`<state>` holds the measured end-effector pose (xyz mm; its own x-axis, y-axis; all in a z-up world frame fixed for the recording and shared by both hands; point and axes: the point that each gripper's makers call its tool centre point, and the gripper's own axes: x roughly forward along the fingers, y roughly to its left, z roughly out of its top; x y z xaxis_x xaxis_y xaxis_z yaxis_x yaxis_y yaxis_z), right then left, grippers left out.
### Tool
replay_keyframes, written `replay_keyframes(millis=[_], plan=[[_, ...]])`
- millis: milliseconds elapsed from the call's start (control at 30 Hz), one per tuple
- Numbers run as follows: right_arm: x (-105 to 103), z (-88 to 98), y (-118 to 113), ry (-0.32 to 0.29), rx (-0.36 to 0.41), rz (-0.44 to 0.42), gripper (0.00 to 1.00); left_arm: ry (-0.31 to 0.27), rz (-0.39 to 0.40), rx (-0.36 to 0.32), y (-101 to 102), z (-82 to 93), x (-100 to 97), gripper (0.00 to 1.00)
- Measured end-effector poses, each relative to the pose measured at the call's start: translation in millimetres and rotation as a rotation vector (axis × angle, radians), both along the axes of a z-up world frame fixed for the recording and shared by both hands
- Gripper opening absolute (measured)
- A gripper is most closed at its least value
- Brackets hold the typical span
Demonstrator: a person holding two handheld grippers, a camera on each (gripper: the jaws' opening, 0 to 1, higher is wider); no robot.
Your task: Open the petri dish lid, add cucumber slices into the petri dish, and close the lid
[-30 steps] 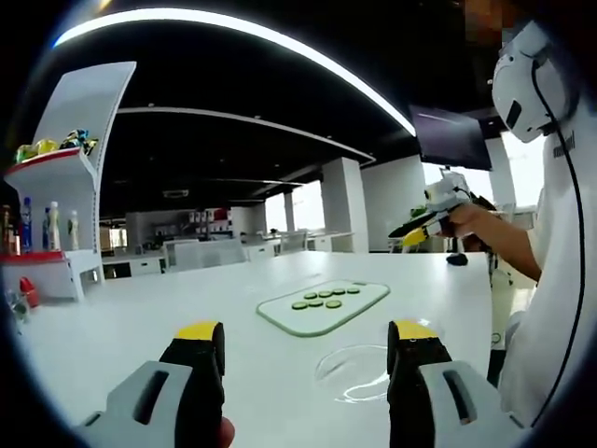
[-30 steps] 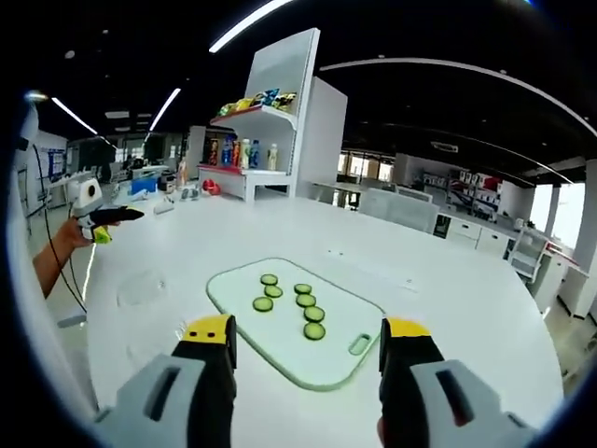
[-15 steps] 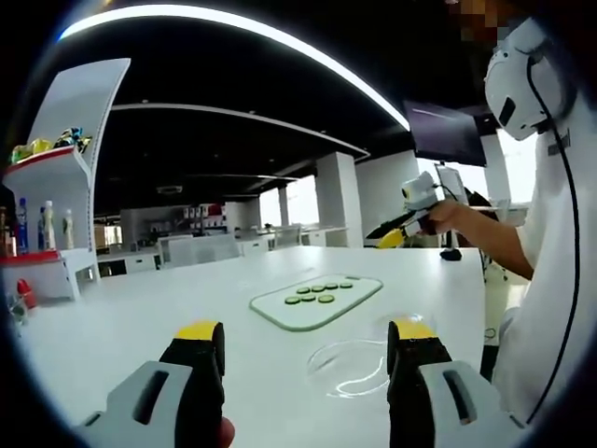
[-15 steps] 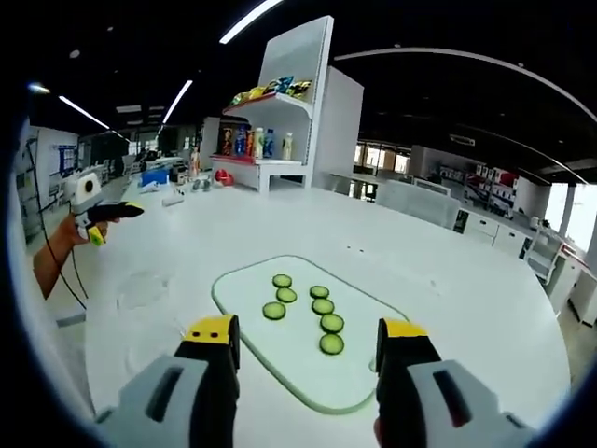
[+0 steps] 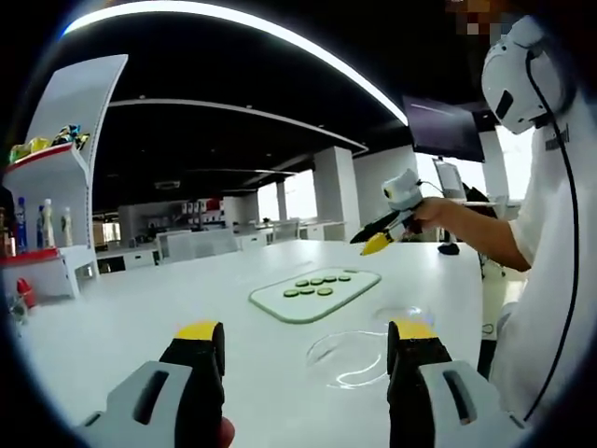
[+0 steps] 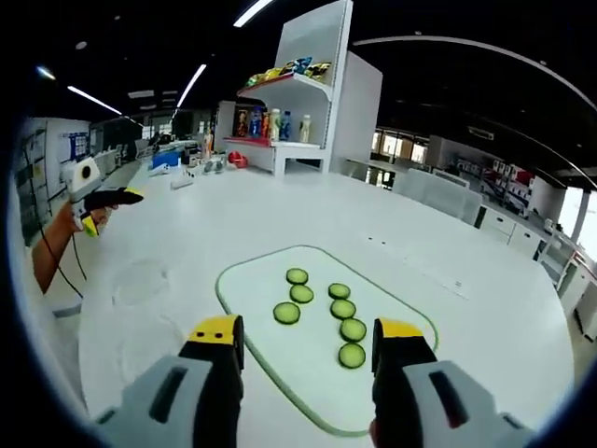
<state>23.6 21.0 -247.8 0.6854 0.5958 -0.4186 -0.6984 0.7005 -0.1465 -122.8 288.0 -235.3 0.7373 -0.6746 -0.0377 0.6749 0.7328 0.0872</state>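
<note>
the left hand-held gripper [image 5: 303,350] is raised above the white tabletop [image 5: 140,317], its yellow-tipped jaws spread wide and holding nothing. in the left gripper view the clear petri dish [image 5: 359,353] lies on the tabletop just ahead, toward the right jaw, lid on as far as can be told. beyond it sits a pale green cutting board [image 5: 315,292] carrying the cucumber slices [image 5: 315,285] in two short rows. the right hand-held gripper [image 5: 378,238] is seen here from the side, held in a person's hand [image 5: 431,213] above the far edge of the board; its jaws appear apart.

in the right gripper view the right hand-held gripper [image 6: 306,341] hovers over the near end of the cutting board [image 6: 252,285], jaws released and empty, with the seven cucumber slices [image 6: 326,303] lying between and beyond the tips. the petri dish [image 6: 140,282] rests on the tabletop [image 6: 448,308] to the left, well apart from the board. the left hand-held gripper [image 6: 98,201] shows at far left. a white shelf unit [image 6: 298,112] with bottles stands behind.
</note>
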Motion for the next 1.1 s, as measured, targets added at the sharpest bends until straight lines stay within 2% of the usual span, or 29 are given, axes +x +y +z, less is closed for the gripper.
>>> replay_keyframes(millis=[533, 800, 1100], plan=[[20.6, -29.7, 28.1, 0.066, -0.026, 0.066, 0.5, 0.01, -0.015, 0.013, -2.7, -3.6, -4.6, 0.71], [27.7, -41.5, 40.4, 0.097, -0.008, 0.09, 0.47, 0.018, -0.014, 0.022, -4.3, -5.7, -2.7, 0.71], [33.6, -55.4, 49.8, 0.109, -0.059, 0.101, 0.44, 0.02, -0.018, 0.027, -6.4, -6.2, -2.6, 0.71]])
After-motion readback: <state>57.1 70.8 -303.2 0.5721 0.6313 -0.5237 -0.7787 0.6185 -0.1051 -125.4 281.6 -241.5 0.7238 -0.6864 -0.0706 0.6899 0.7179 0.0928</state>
